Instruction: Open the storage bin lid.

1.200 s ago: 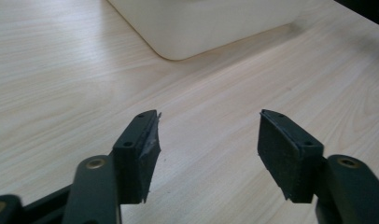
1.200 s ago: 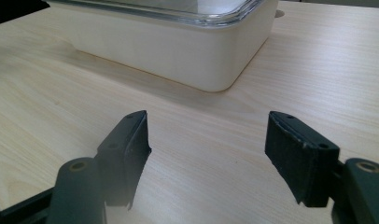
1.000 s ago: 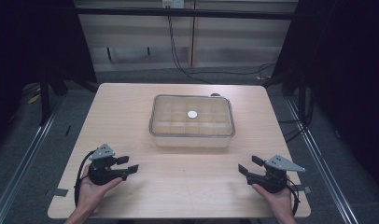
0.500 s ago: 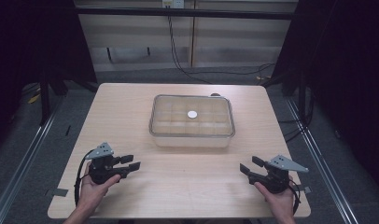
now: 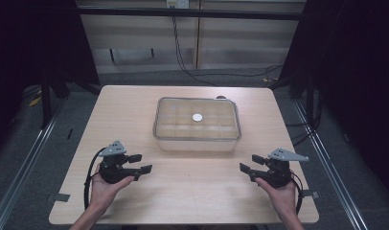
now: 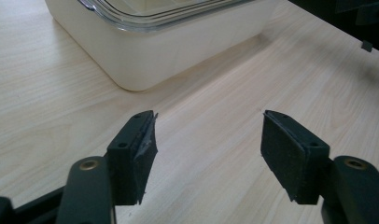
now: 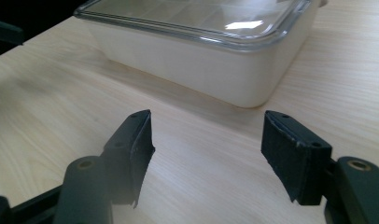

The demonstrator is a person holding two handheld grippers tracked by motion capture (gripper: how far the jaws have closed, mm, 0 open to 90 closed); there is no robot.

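Box [image 5: 197, 125] mid-table, lidded, between two empty grippers

Left gripper [image 5: 141, 163] near-left, jaws just widened, gripping nothing; right gripper [image 5: 245, 169] near-right, jaws apart, just widened a little – also bare. Box looks rigid, light, its clear lid [image 7: 201, 16] slick – best pinched at the short end rims.

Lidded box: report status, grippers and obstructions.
Left hand-held gripper and right hand-held gripper open, empty. Lidded box mid-table, lid on, untouched. Table between them bare.

Pale wooden table [image 5: 135, 110], lidded clear container [image 5: 197, 125] at centre
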